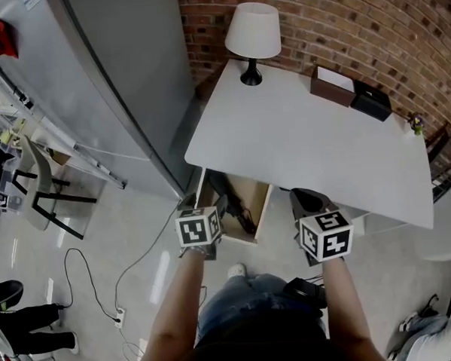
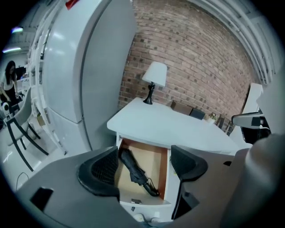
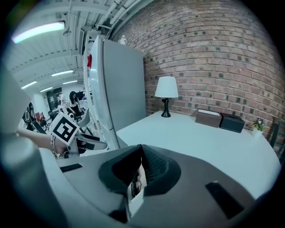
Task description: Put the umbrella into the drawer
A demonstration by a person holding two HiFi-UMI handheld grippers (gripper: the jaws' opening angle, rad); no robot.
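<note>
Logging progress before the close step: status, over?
Left tongs open, empty. Right tongs shut, empty. Umbrella lying in open drawer. Nothing blocking the drawer.

Umbrella (image 2: 135, 170) inside open drawer (image 2: 153, 159)

A white table (image 1: 306, 141) with a lamp (image 1: 252, 33) stands against a brick wall (image 1: 338, 19), beside a grey refrigerator (image 1: 92, 77), on pale floor (image 1: 130, 234).

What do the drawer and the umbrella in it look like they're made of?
Drawer: tan and matte inside, which looks like wood or plywood; its white front seems painted. Umbrella: matte black with soft folds, probably fabric.
</note>
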